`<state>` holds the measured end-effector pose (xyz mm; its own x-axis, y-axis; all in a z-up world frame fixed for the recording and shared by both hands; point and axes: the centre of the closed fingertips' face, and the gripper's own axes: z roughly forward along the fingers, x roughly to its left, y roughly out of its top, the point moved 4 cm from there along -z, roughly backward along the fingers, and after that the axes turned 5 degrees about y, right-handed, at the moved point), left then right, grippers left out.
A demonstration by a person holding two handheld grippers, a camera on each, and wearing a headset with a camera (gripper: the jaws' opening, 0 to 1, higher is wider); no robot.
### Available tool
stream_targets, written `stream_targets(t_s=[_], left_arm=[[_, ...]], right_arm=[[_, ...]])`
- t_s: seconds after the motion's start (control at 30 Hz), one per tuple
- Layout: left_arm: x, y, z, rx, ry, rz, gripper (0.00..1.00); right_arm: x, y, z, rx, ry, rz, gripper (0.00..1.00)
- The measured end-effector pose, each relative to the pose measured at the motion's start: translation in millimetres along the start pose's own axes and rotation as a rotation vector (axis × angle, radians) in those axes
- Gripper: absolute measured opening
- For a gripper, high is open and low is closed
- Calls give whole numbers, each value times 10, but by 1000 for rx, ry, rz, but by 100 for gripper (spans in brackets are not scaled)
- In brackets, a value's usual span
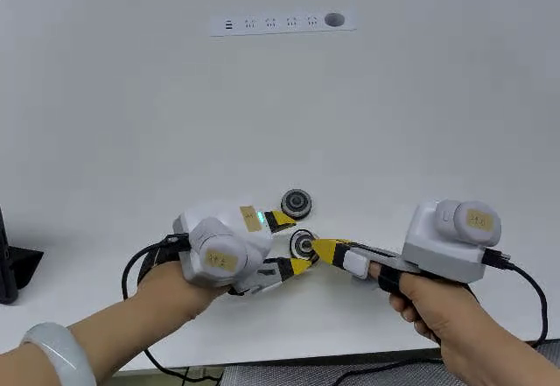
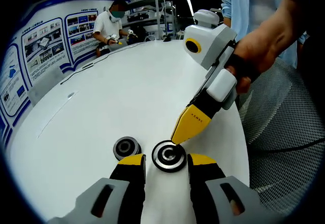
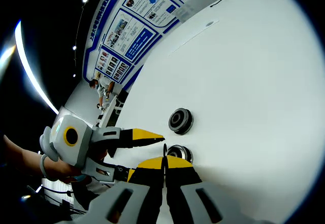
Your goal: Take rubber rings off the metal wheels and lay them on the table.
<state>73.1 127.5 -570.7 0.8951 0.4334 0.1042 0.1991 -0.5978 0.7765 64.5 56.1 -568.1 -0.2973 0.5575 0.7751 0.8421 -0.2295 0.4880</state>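
Two metal wheels with black rubber rings lie on the white table (image 1: 262, 115). The near wheel (image 1: 304, 244) (image 2: 169, 156) sits between the yellow-tipped jaws of my left gripper (image 1: 294, 242) (image 2: 166, 164), which is open around it. My right gripper (image 1: 318, 248) (image 3: 165, 159) is shut, and its tip (image 2: 176, 138) touches this wheel's rim from the right. Whether it pinches the rubber ring I cannot tell. The second wheel (image 1: 296, 202) (image 2: 126, 147) (image 3: 181, 120) lies a little farther back, free of both grippers. One of the left gripper's fingers (image 3: 144, 136) reaches in beside the near wheel (image 3: 179, 153).
A white power strip (image 1: 280, 23) lies far back on the table. A black object (image 1: 10, 268) stands at the left edge. Cables trail from both grippers over the near table edge (image 1: 289, 355). A person (image 2: 111, 26) stands far off behind the table.
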Motion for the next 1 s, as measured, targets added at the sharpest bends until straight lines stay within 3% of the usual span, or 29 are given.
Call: stream_targets(t_s=[0.33, 0.47, 1.0], left_arm=[[5, -71, -38, 6, 23, -26, 45], [7, -82, -47, 5, 24, -29, 44], [31, -139, -68, 10, 33, -47, 44]], right_arm=[[73, 39, -62, -29, 20, 17, 2], [70, 84, -105, -48, 22, 26, 2], [-169, 274, -337, -125, -43, 48, 2]])
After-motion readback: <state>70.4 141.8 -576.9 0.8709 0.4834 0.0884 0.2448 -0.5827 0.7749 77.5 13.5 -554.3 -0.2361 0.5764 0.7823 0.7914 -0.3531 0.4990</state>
